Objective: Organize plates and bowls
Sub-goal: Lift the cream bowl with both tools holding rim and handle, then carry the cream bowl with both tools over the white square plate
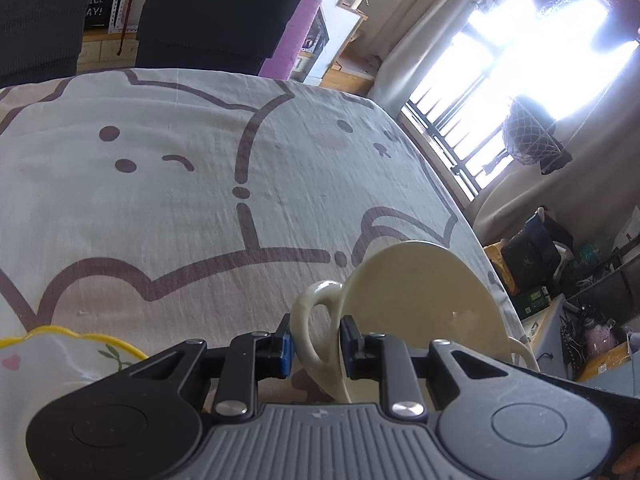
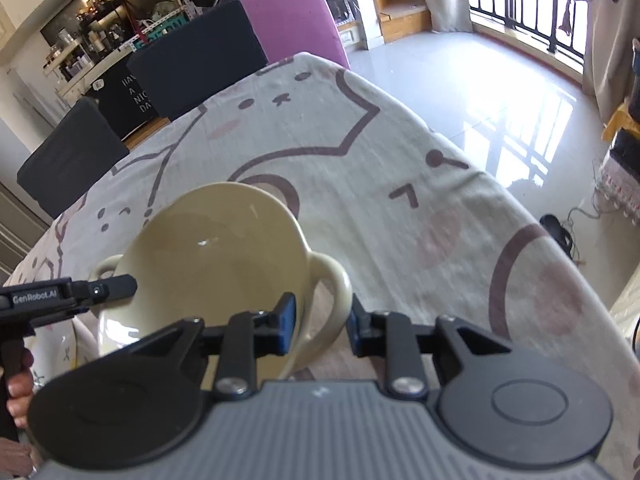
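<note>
A cream bowl [image 1: 420, 300] with a loop handle on each side hangs tilted over the cartoon-print tablecloth [image 1: 180, 208]. My left gripper [image 1: 318, 347] is shut on its left handle [image 1: 316, 300], the pads pressing either side of the loop. In the right wrist view the same bowl [image 2: 212, 248] shows its glossy inside. My right gripper [image 2: 322, 326] is shut on the right handle [image 2: 334, 280]. One finger of the left gripper [image 2: 116, 285] reaches the bowl's far handle from the left, held by a hand [image 2: 18, 384]. I cannot tell whether the bowl touches the cloth.
A white plate [image 1: 60, 354] with a wavy yellow rim and flower print lies just left of the bowl. Dark chairs [image 2: 192, 60] and a purple chair [image 2: 296, 20] stand at the table's far side. The table's right edge [image 2: 520, 216] drops to a shiny floor.
</note>
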